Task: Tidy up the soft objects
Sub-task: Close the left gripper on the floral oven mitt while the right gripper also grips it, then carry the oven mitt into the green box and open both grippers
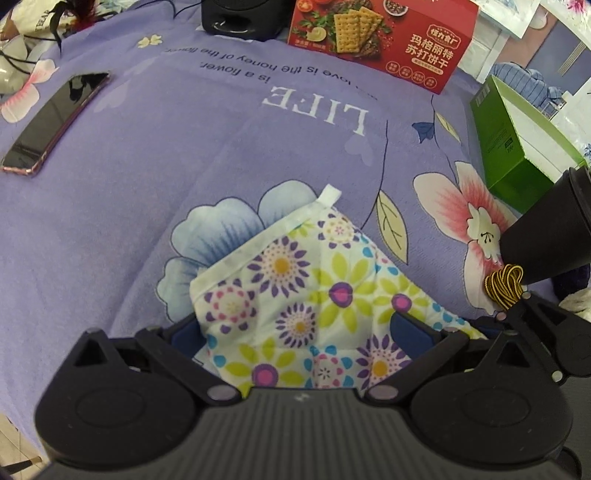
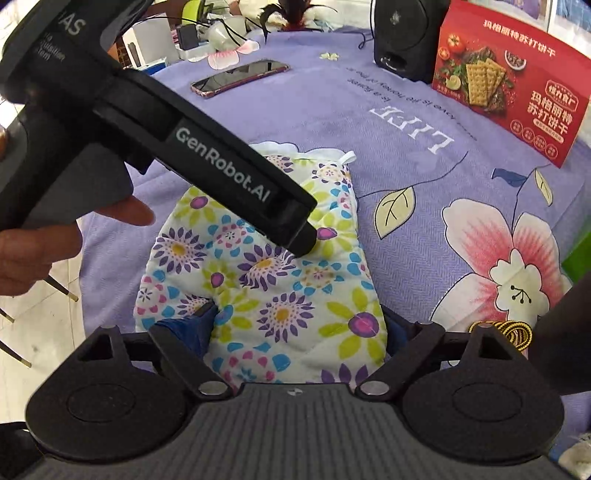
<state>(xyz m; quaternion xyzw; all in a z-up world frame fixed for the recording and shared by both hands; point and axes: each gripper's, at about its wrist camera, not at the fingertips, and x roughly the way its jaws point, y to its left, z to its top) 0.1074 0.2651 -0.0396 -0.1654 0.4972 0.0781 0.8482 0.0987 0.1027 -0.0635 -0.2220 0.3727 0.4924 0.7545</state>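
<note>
Left wrist view: the left gripper [image 1: 295,328] sits low over a purple flowered bedsheet [image 1: 147,177], its two blue fingers [image 1: 404,326] spread wide on either side of a quilted floral oven mitt [image 1: 303,295]. The mitt lies on the sheet between them; whether the pads actually press its edges cannot be told. A white hanging loop [image 1: 330,194] at the mitt's far corner points away from the camera. To the far left lies a dark phone [image 1: 55,122] in a pink case. At the top stand a red cracker box [image 1: 384,40] and a black speaker [image 1: 240,16]; an open green box [image 1: 517,136] sits at the right. Near the right finger lies a coil of black-and-yellow cord [image 1: 504,288], beside a black handle-shaped object [image 1: 554,229].

Right wrist view: the right gripper [image 2: 295,325] is also spread wide, its blue left finger [image 2: 188,325] touching the mitt's [image 2: 277,295] notched edge and the other finger mostly hidden behind the mitt's right side. The left gripper [image 2: 299,232] reaches in from the upper left, held by a hand [image 2: 33,251], its tip resting on the middle of the mitt. The phone [image 2: 240,77], speaker [image 2: 410,37], cracker box [image 2: 509,85] and cord [image 2: 513,330] show around the sheet [image 2: 406,184]
</note>
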